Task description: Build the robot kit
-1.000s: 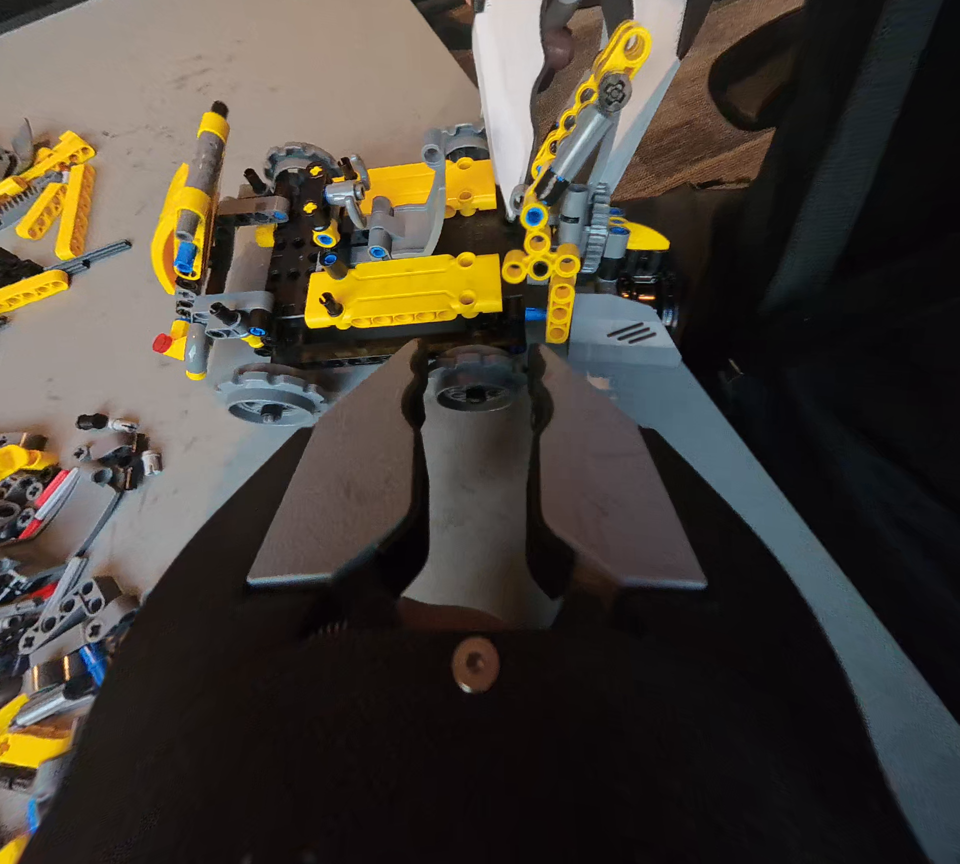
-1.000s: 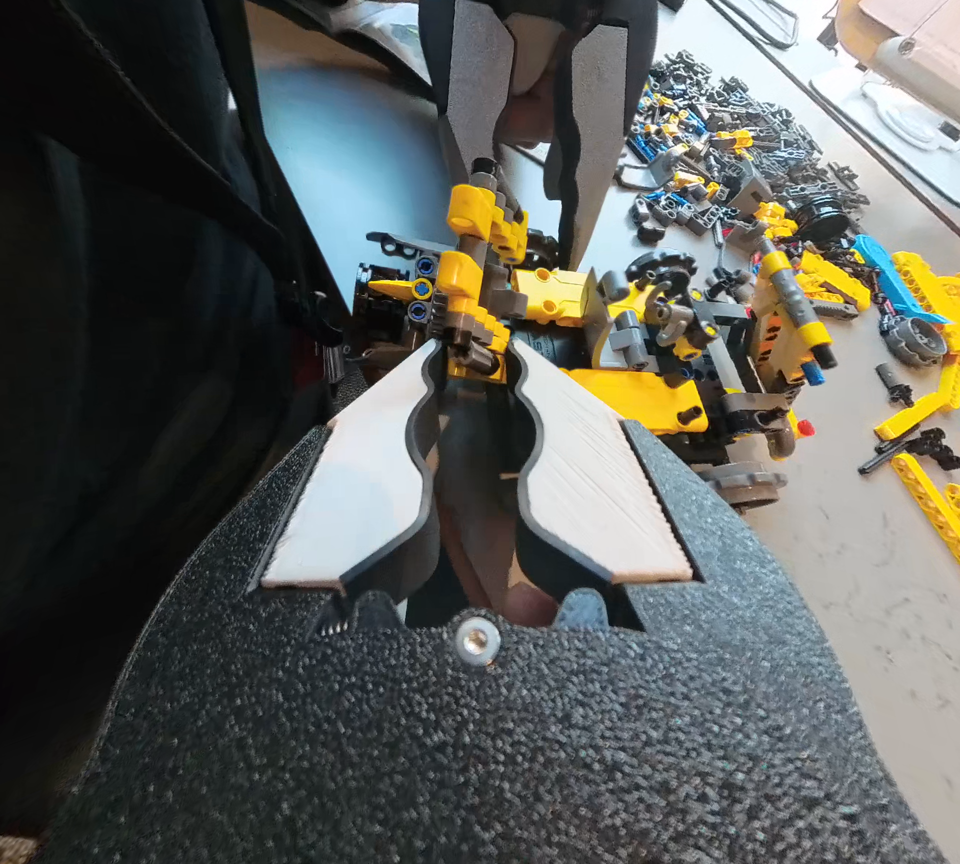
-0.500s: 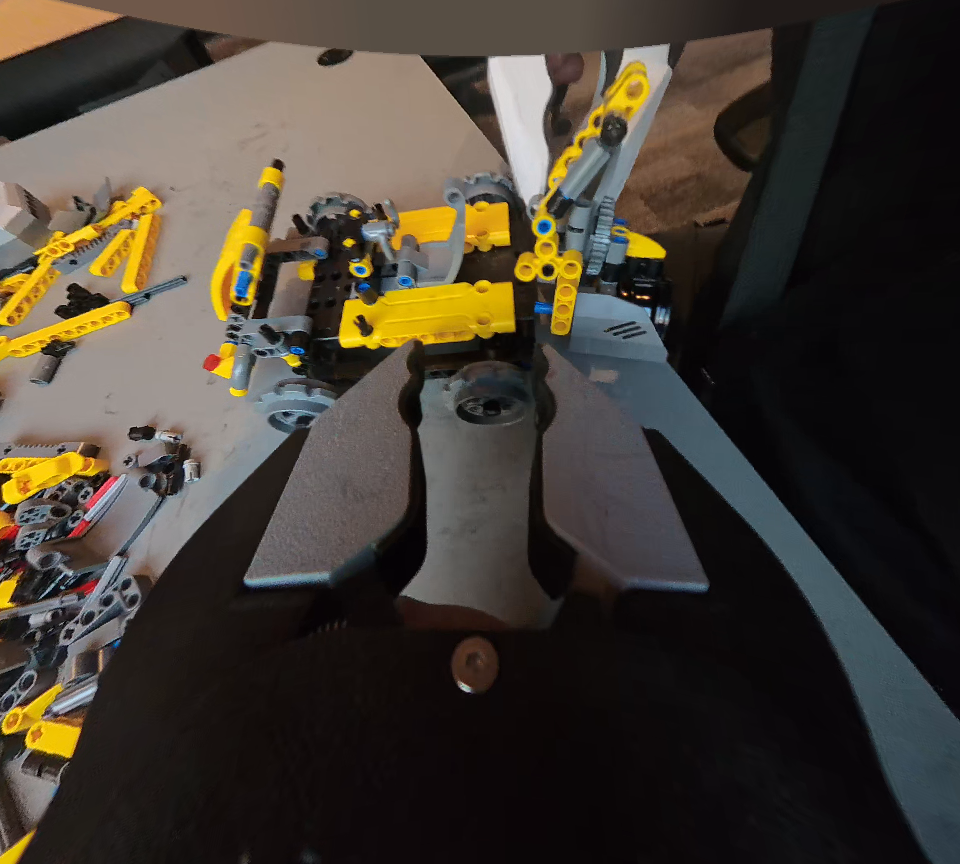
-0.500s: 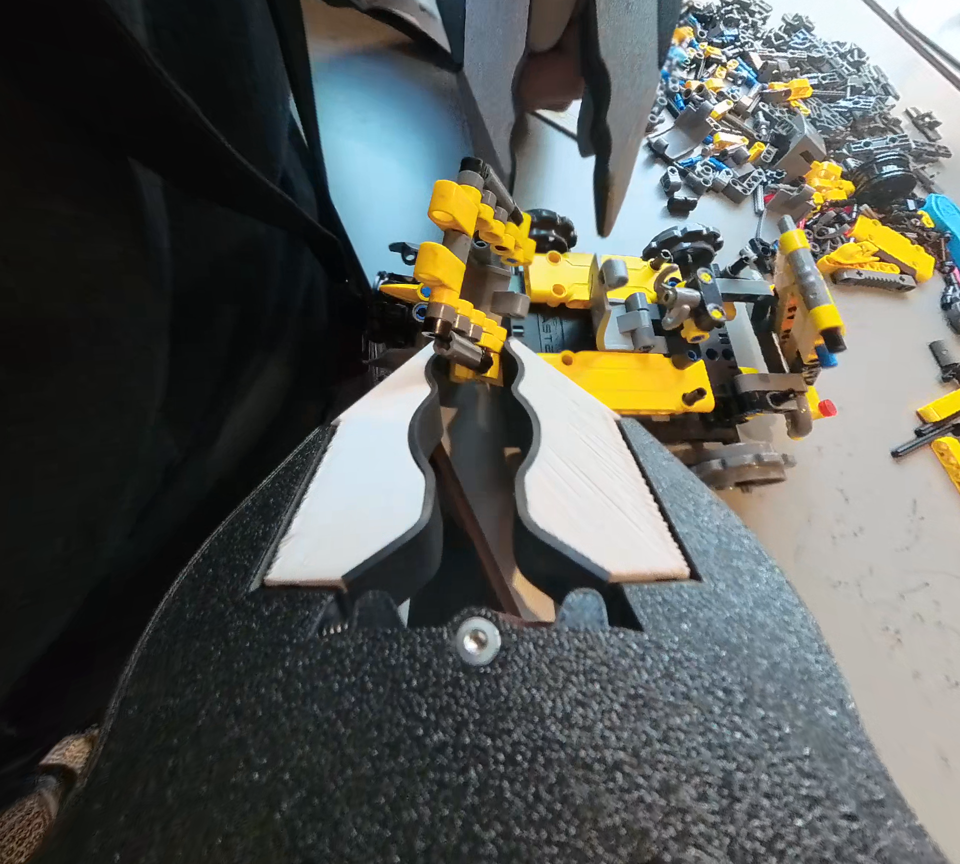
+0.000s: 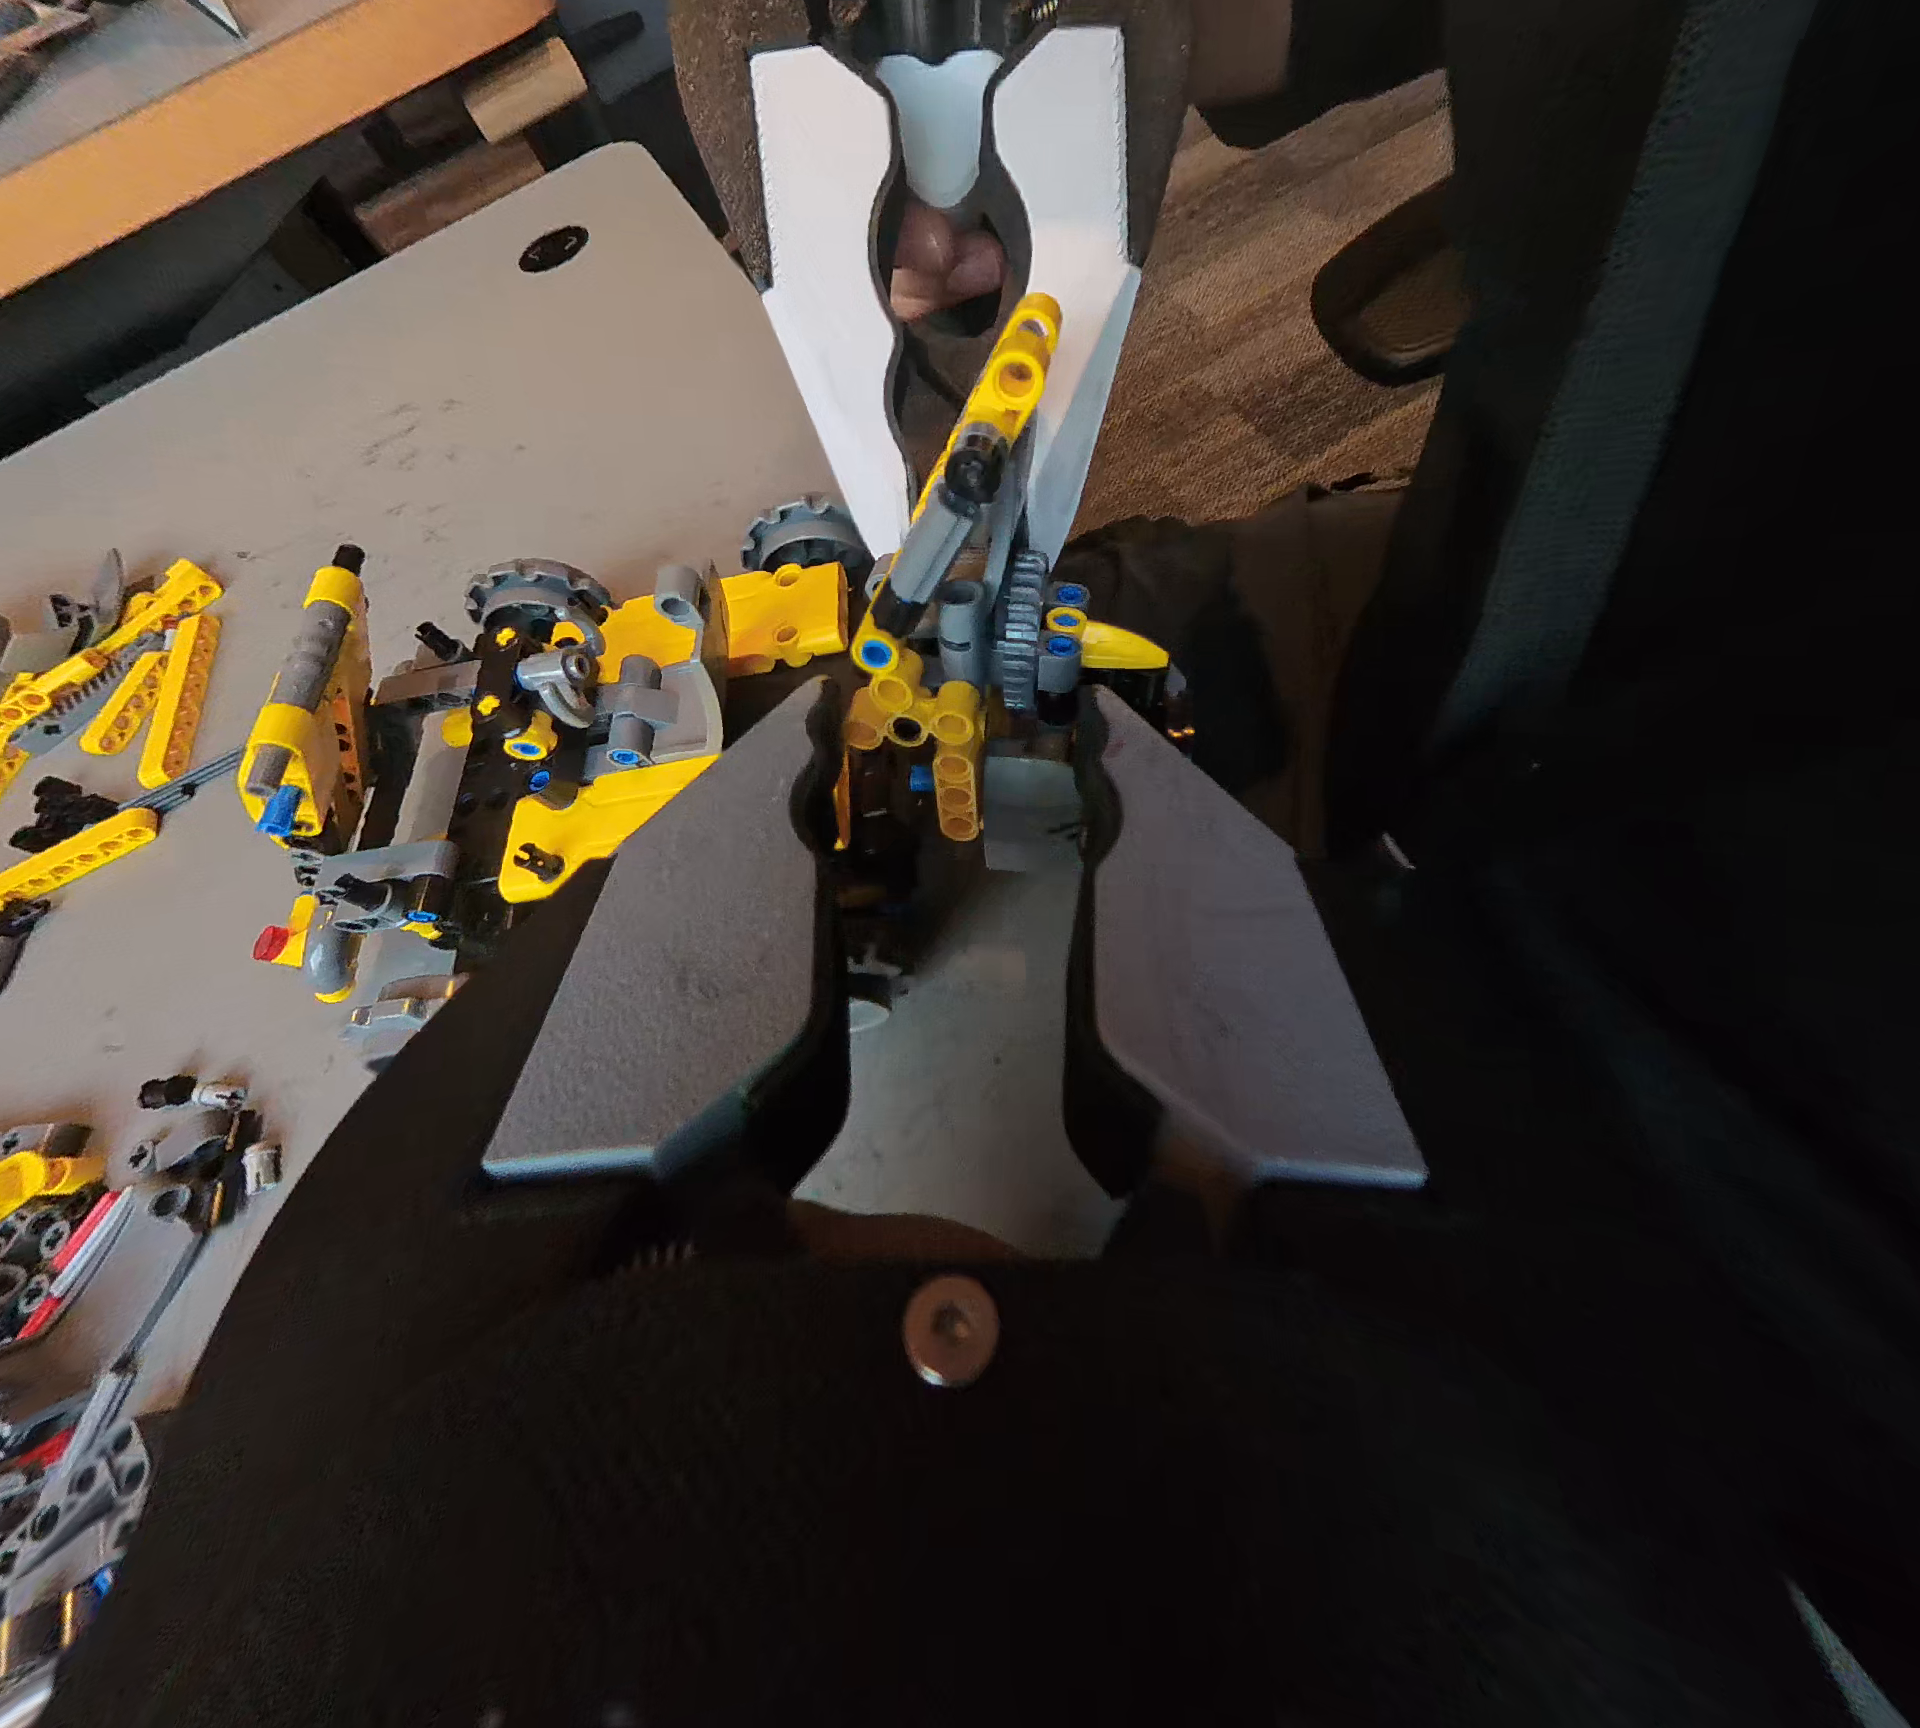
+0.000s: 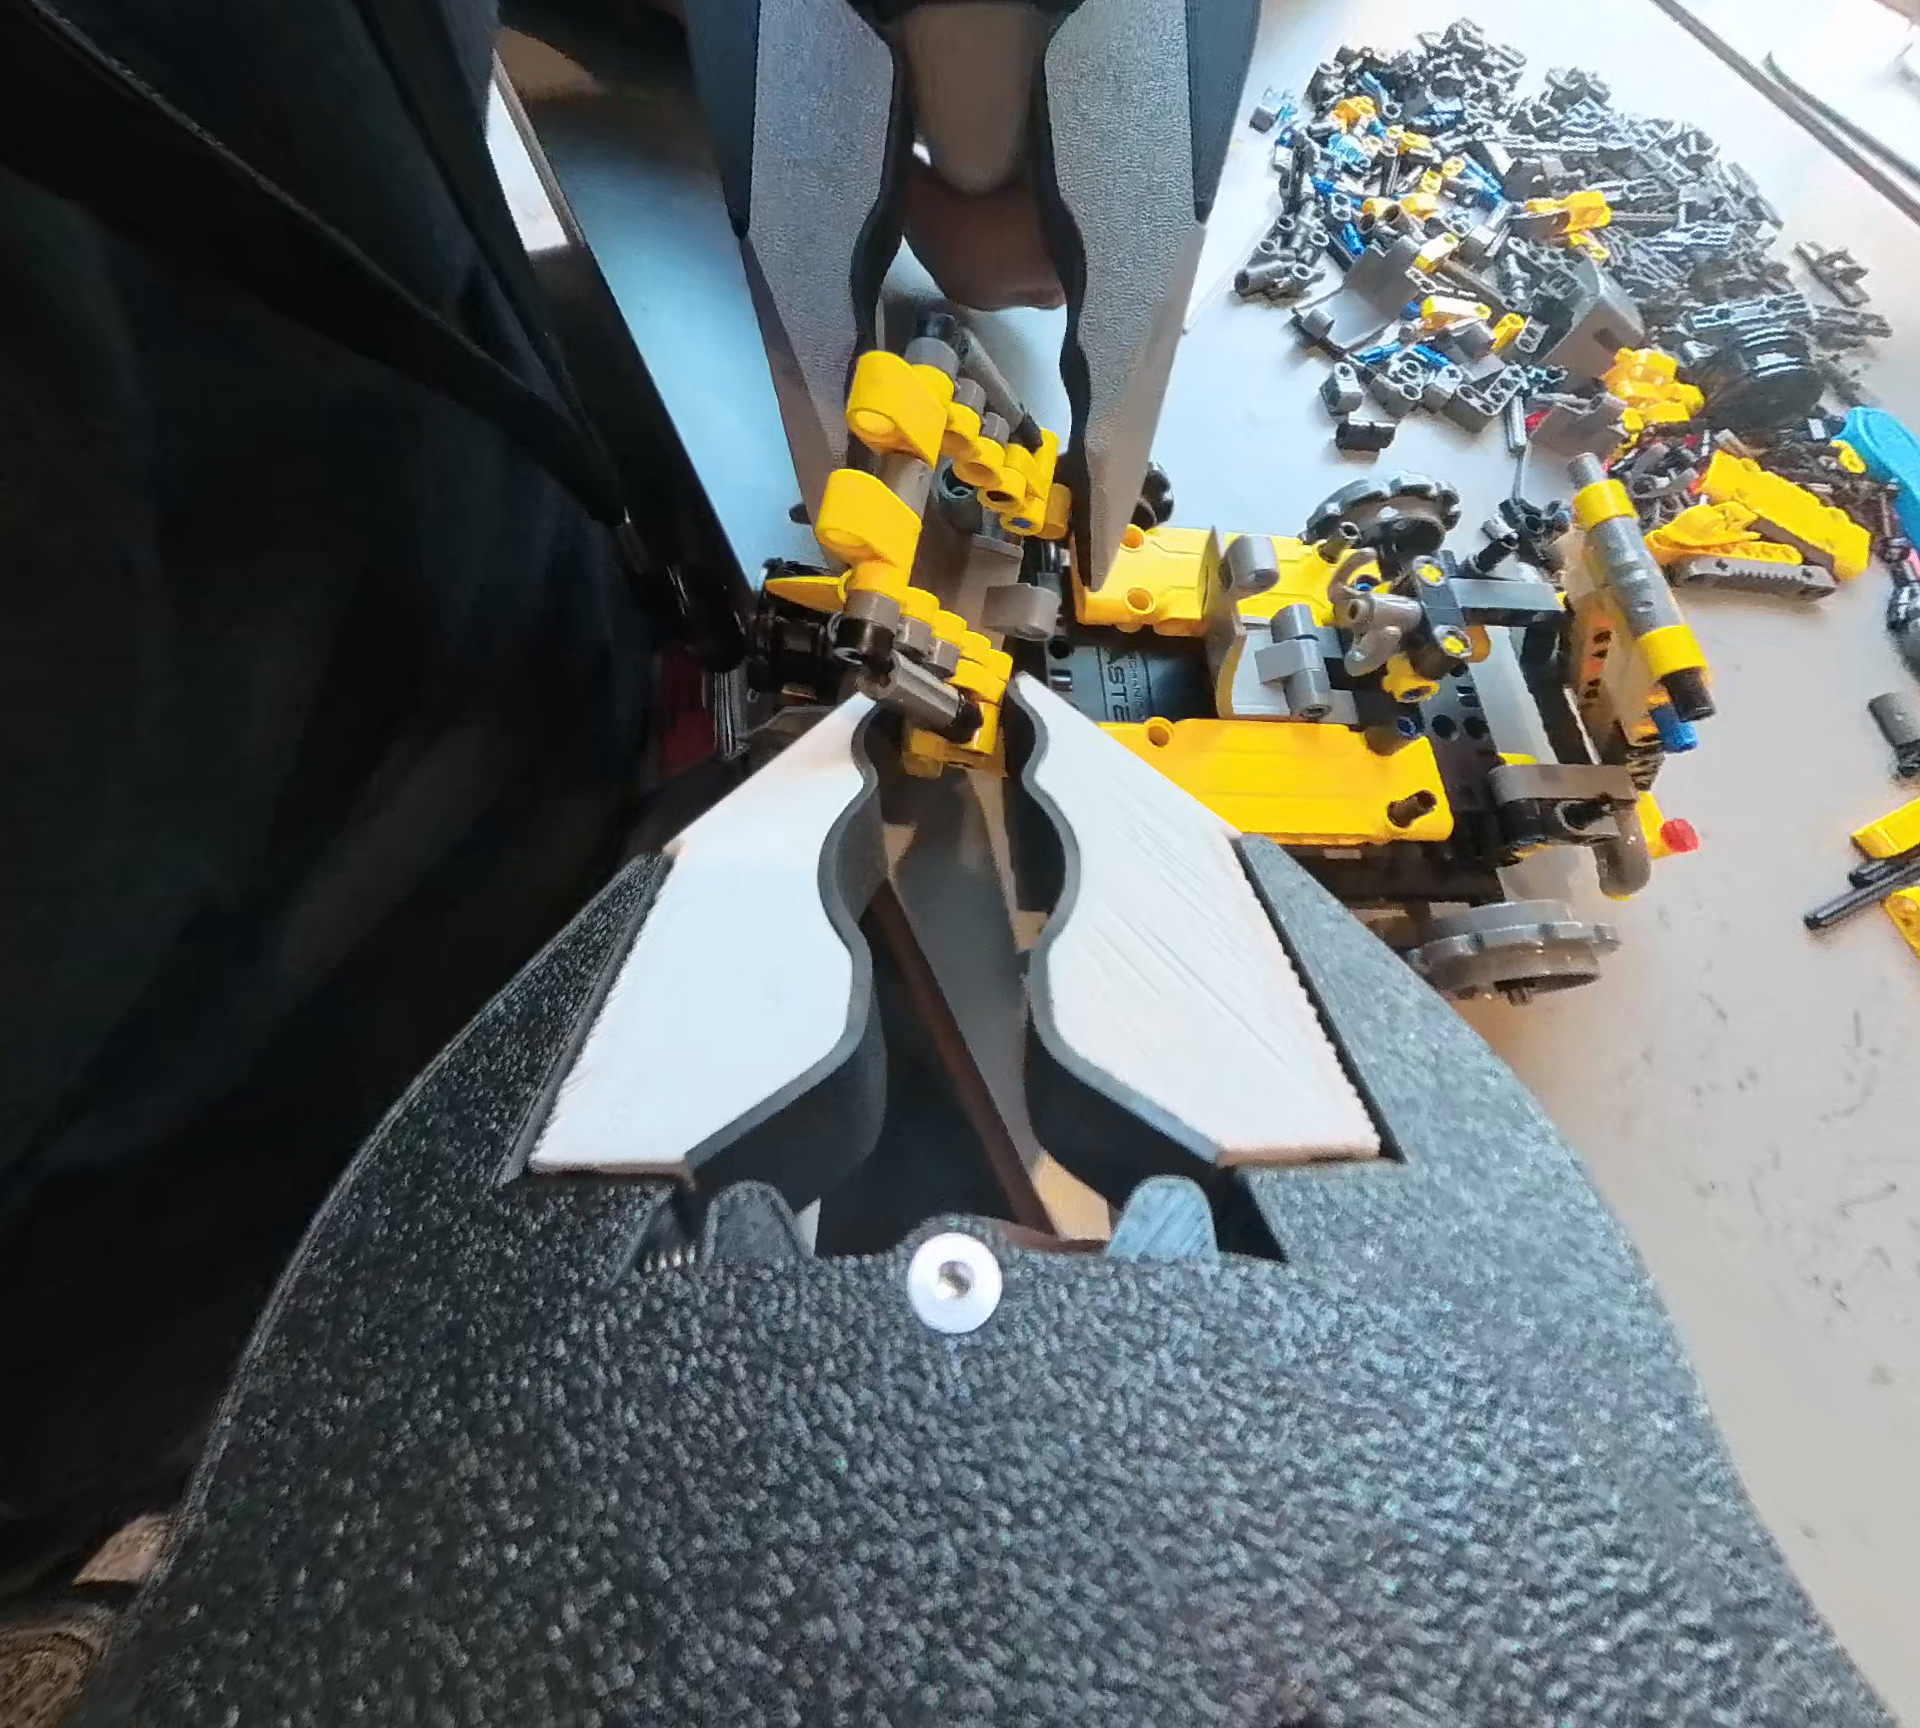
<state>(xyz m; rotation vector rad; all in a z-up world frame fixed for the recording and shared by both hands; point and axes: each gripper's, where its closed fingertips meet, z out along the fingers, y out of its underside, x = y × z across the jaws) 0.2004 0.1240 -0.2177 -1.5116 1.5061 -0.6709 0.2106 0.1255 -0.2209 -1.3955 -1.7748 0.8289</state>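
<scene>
- Loose pieces [image 5: 125, 691] are lying scattered on the left of the worktop [image 5: 468, 390], apart from both tongs, just as they were a second ago.
- The yellow and black toy vehicle [image 5: 582, 743] is sitting lengthwise at the worktop's near right edge, its lifting arm [image 5: 1013, 374] sticking up at the right end.
- The left tongs [image 5: 961, 712] are standing wide apart. A second ago they were facing the vehicle's long side, short of it. Now they have shifted right and forward and are straddling the end that carries the arm.
- In the right wrist view, one of their fingers [image 6: 1091, 535] is touching a yellow panel [image 6: 1143, 587]. Whether the other finger is pressing the vehicle cannot be told.
- The gap between the left fingers is looking about as wide as before, so they are probably not clamping yet.
- The right tongs [image 6: 940, 712] are staying narrow, pinching the arm's upper end between their white fingers [image 5: 831, 276], as in the earlier frames.
- The arm is leaning at much the same tilt as before.
</scene>
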